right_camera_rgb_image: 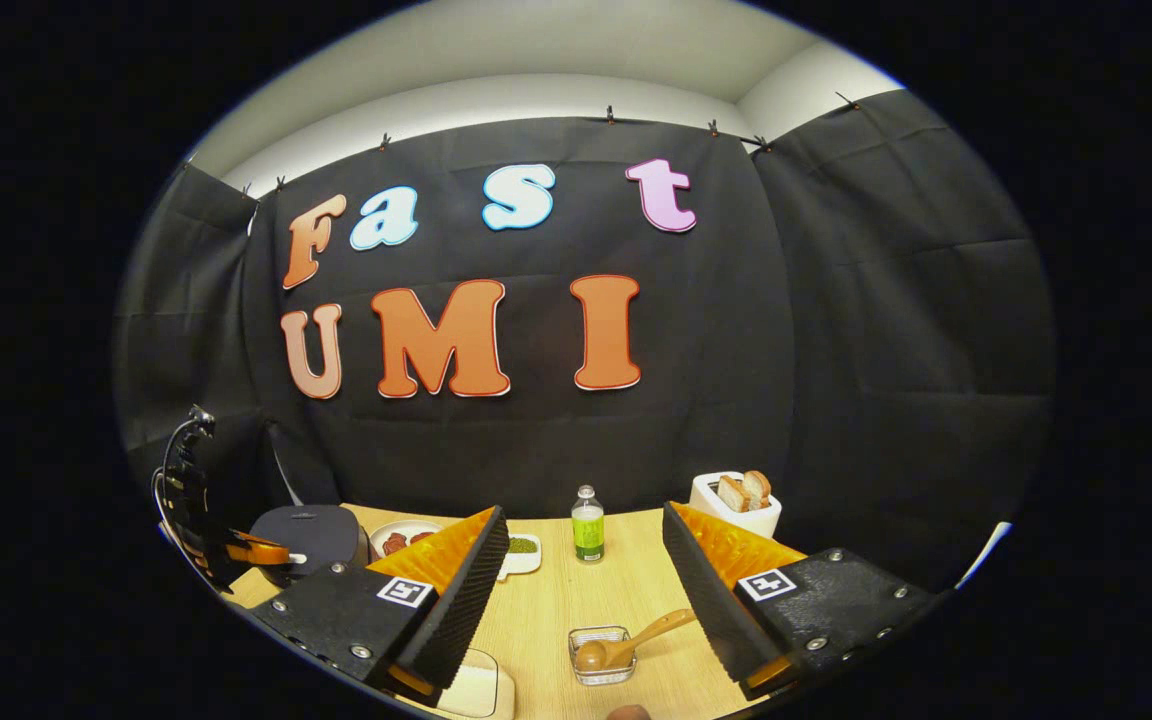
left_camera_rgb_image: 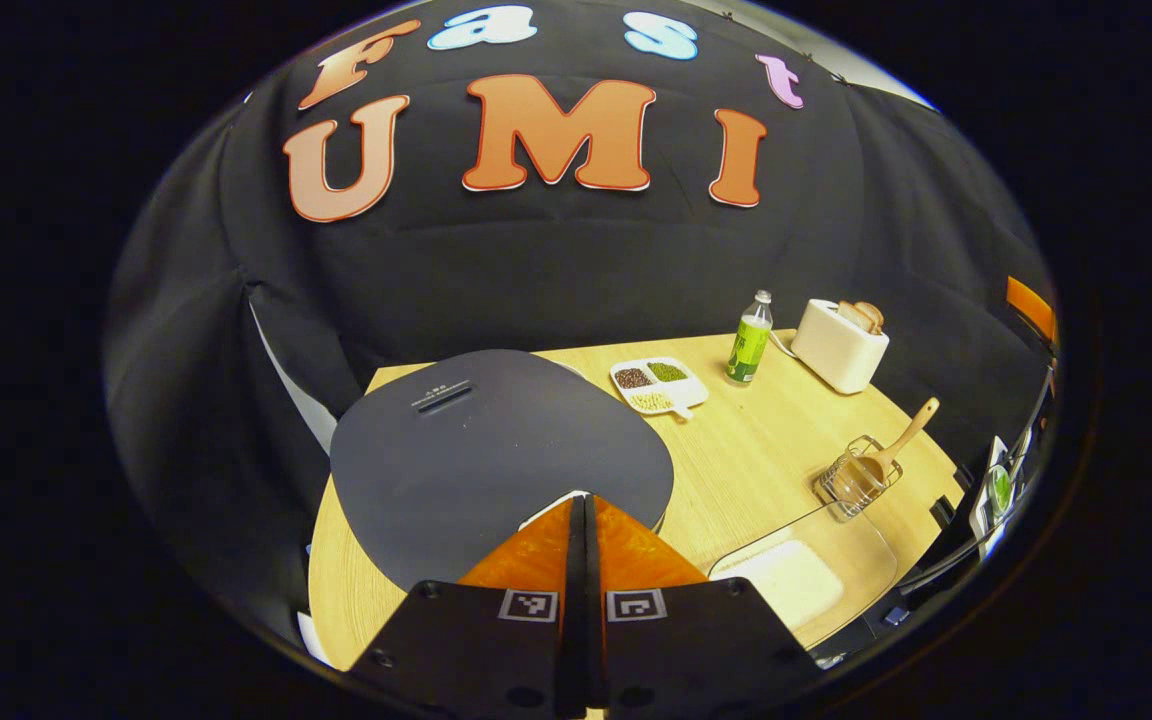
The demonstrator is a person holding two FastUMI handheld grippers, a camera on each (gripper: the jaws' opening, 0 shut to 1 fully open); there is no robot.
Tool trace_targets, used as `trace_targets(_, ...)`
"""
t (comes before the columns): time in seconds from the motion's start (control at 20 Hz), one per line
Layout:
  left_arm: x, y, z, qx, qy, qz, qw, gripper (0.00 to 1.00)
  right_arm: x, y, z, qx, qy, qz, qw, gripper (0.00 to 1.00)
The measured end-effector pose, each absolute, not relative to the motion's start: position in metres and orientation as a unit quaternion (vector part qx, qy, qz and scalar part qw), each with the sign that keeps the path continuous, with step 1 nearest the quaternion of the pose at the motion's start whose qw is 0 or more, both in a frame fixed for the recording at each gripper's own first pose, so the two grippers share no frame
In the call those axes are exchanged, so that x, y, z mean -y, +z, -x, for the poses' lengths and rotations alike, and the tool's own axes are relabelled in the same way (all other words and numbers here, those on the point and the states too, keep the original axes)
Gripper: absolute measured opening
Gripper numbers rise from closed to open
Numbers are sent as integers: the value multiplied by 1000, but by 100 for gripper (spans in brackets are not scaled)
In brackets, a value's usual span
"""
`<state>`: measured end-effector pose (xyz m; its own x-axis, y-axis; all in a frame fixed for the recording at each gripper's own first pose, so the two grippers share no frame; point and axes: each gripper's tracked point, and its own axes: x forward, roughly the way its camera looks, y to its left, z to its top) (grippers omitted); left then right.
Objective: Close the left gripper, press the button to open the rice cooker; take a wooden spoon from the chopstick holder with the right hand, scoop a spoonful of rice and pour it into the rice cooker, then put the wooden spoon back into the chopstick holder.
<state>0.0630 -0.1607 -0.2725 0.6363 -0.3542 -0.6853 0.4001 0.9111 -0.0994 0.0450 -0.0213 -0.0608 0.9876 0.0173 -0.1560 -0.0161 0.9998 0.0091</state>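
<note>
Left gripper (left_camera_rgb_image: 581, 500) jaws pressed together over closed rice cooker (left_camera_rgb_image: 496, 450); lid marking too small to read; right gripper (right_camera_rgb_image: 581, 590) jaws wide above wooden spoon (right_camera_rgb_image: 626, 645) in chopstick holder (right_camera_rgb_image: 601, 660) on counter (right_camera_rgb_image: 556, 610).

wooden table (left_camera_rgb_image: 756, 450) bears rice cooker (left_camera_rgb_image: 496, 455), bottle (left_camera_rgb_image: 750, 340), toaster (left_camera_rgb_image: 838, 345) (bread inside).

The table (left_camera_rgb_image: 756, 450) was pale wood with a fine grain and a matt finish. The rice cooker (left_camera_rgb_image: 496, 450) had a smooth, matt dark lid. The chopstick holder (right_camera_rgb_image: 603, 655) looked like thin wire mesh, the wooden spoon (right_camera_rgb_image: 631, 643) smooth, and the toaster (left_camera_rgb_image: 839, 347) glossy plastic.
</note>
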Motion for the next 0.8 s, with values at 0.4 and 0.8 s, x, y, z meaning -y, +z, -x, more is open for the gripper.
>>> trace_targets(0.4, 169, -279, -67, -400, -238, 18, 885, 5, 14, -83, -47, -102, 25, -22, 994, 95)
trace_targets(0.8, 169, -278, -70, -398, -227, -3, 889, 5, -2, -88, -44, -104, 48, -18, 993, 95)
